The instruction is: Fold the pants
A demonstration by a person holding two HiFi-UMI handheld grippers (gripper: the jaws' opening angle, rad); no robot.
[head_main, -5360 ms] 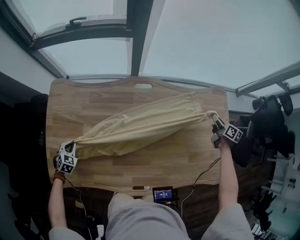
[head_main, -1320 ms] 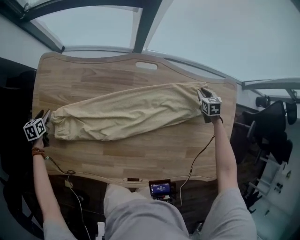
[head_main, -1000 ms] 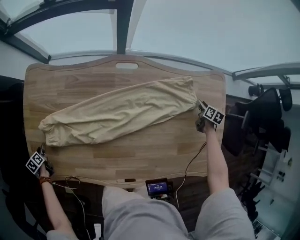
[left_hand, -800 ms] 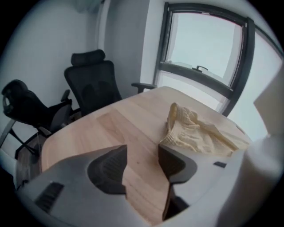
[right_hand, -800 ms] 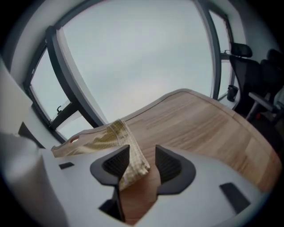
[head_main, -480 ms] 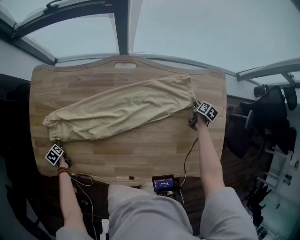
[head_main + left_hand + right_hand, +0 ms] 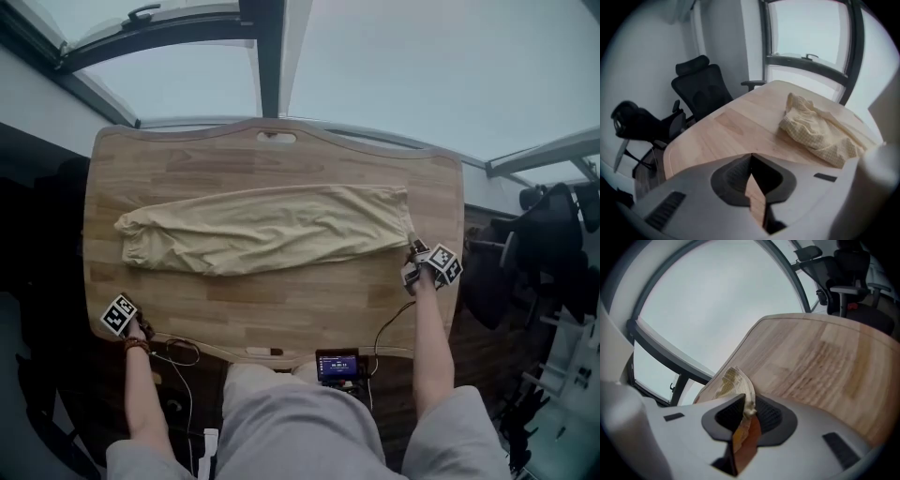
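Wooden table (image 7: 281, 300), chair (image 7: 701, 91) beside, bears pants (image 7: 267, 230); right gripper (image 7: 747, 405) just closed onto their end, left gripper (image 7: 751, 159) pinched empty.

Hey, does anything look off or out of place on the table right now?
Nothing spilled or damaged. The pants lie wrinkled on the table, bunched at their left end. The right tool has just been closing on their right corner, while the left tool sits shut on nothing, clear of the cloth.
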